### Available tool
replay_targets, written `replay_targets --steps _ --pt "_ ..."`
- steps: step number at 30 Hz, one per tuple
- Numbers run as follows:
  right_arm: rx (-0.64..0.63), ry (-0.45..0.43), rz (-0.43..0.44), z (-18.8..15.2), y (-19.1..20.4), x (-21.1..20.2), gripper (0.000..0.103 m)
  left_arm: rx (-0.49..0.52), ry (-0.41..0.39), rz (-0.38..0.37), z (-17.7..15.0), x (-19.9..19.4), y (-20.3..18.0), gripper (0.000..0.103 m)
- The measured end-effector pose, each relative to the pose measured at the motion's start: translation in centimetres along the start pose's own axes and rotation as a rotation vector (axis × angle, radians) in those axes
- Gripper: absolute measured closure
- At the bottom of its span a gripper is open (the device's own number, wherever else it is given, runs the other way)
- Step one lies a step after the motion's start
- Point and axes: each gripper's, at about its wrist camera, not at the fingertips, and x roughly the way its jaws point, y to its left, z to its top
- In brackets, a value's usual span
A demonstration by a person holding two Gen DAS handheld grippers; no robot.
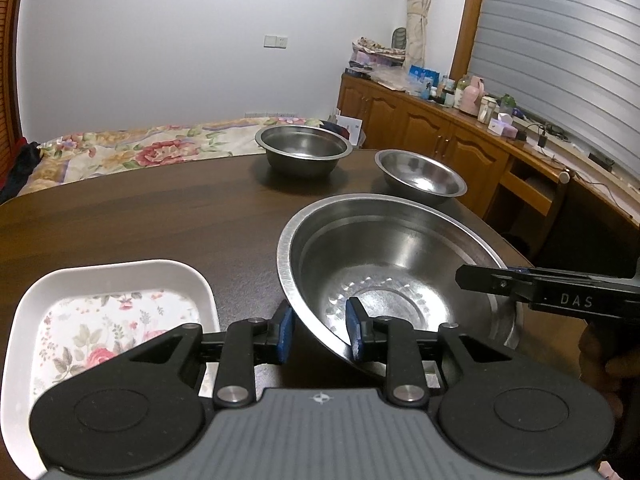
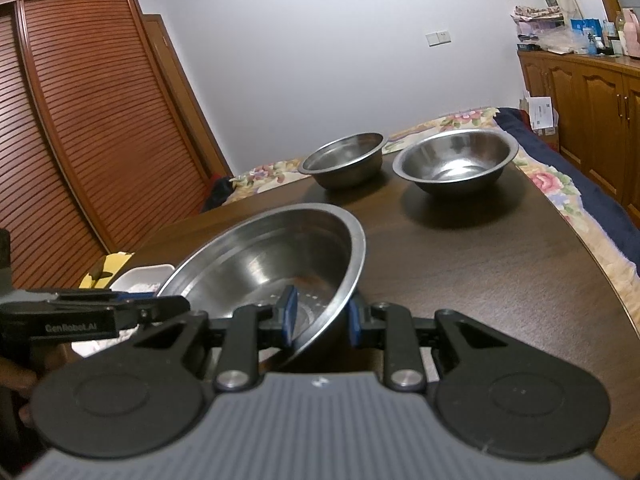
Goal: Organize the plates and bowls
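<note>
**Two grippers straddle the rim of a large steel basin on a dark wooden table**

The left gripper (image 1: 320,330) and right gripper (image 2: 322,322), both black with blue rubber pads, each stand spread with one pad inside and one outside the wall of the wide, shiny stainless-steel basin (image 1: 384,264); neither pad visibly presses the metal. The basin sits tilted at the near right of the round dark-brown wooden table (image 1: 140,220). A white rounded-square plate with a rose pattern (image 1: 112,320) lies just left, partly cut off by the left gripper's body. Two smaller steel bowls, one deep (image 1: 304,152) and one shallower (image 1: 420,176), stand far across the table, apart.
</note>
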Motion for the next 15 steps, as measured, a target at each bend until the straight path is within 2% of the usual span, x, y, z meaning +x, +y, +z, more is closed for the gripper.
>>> replay_targets --steps 9,15 --pt "-0.005 -0.004 -0.013 0.08 -0.02 0.06 0.074 -0.005 0.009 0.004 0.15 0.27 0.05 0.071" --pt "-0.018 -0.025 -0.027 0.72 0.07 -0.41 0.073 -0.01 -0.004 0.022 0.54 0.18 0.47 0.061"
